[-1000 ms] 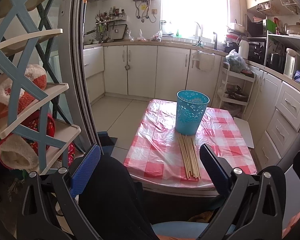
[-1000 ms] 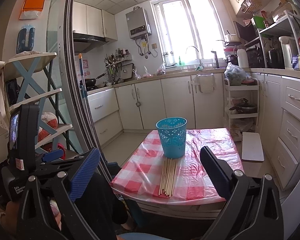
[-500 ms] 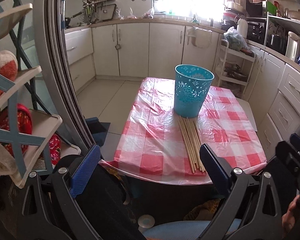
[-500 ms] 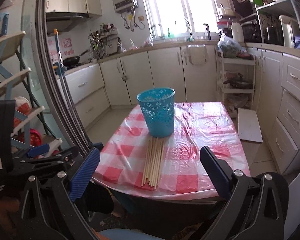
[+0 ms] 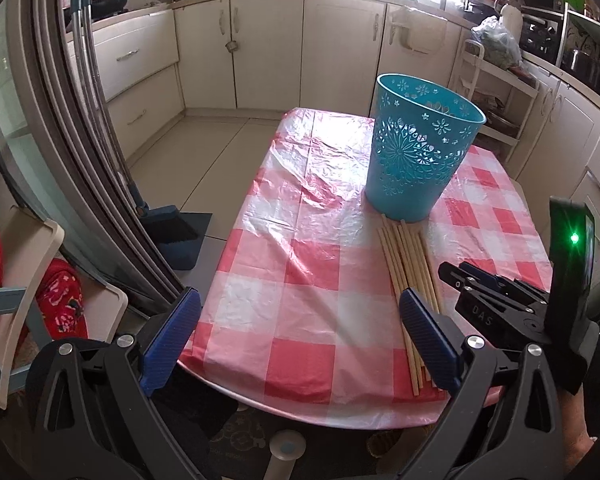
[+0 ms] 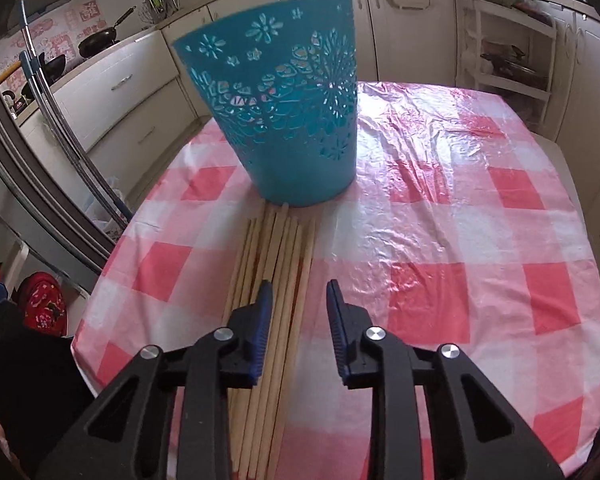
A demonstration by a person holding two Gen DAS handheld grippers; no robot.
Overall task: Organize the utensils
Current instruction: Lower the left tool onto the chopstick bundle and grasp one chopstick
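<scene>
A bundle of pale wooden chopsticks [image 6: 276, 276] lies flat on my table, thin round sticks side by side, their far tips touching the foot of a teal bin [image 6: 288, 108]. The bin is smooth plastic, tapering toward its base, its wall cut through with flower and starburst holes. It stands upright near the table's middle.

My right gripper [image 6: 296, 304] hangs low over the near half of the bundle. Its jaws are narrow and closing, and several sticks run between them, but I cannot tell whether the ribbed blue pads [image 6: 263, 312] touch any wood. The frame behind the pads is matte black plastic with silver screws.

My left gripper [image 5: 300, 344] sits at the near edge of the table with its jaws spread wide and nothing between them. Its right pad overlaps the chopsticks in my view; the left pad is off the table's edge.

The table [image 5: 300, 280] has rounded corners and wears a glossy, wrinkled plastic cloth in pink and white checks.

Beyond it stand cream kitchen cabinets [image 5: 268, 40] with metal handles, and a curved metal door frame [image 5: 72, 160] rises at my left.
</scene>
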